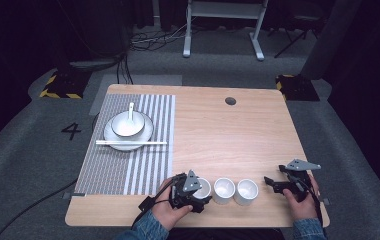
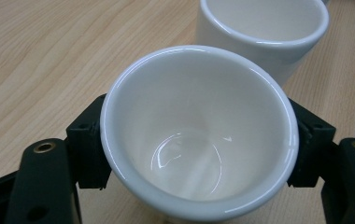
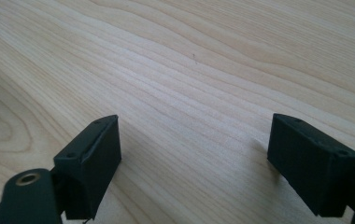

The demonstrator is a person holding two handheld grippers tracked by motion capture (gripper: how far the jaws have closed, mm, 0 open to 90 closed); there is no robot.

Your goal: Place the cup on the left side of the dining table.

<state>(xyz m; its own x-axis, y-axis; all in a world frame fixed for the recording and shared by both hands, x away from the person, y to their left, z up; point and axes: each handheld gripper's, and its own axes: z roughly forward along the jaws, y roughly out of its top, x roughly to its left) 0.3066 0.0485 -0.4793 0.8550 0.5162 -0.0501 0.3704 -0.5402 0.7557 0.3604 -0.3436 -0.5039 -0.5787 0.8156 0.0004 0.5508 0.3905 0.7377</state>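
Observation:
Three white cups stand in a row near the table's front edge. My left gripper (image 1: 198, 192) is shut on the left cup (image 1: 202, 188), its black jaws pressing both sides of the cup (image 2: 199, 135). The middle cup (image 1: 224, 190) stands just beyond it, seen close behind the held cup (image 2: 264, 32). The right cup (image 1: 246, 191) stands beside that. My right gripper (image 1: 269, 183) hovers to the right of the row, open, with bare wood between its jaws (image 3: 194, 154).
A striped placemat (image 1: 128, 145) covers the table's left side. On it stands a white plate (image 1: 109, 133) with a bowl (image 1: 127, 125) and spoon (image 1: 131, 111), and chopsticks (image 1: 131, 143) lie across the plate's front. A grommet hole (image 1: 230, 101) lies at the back.

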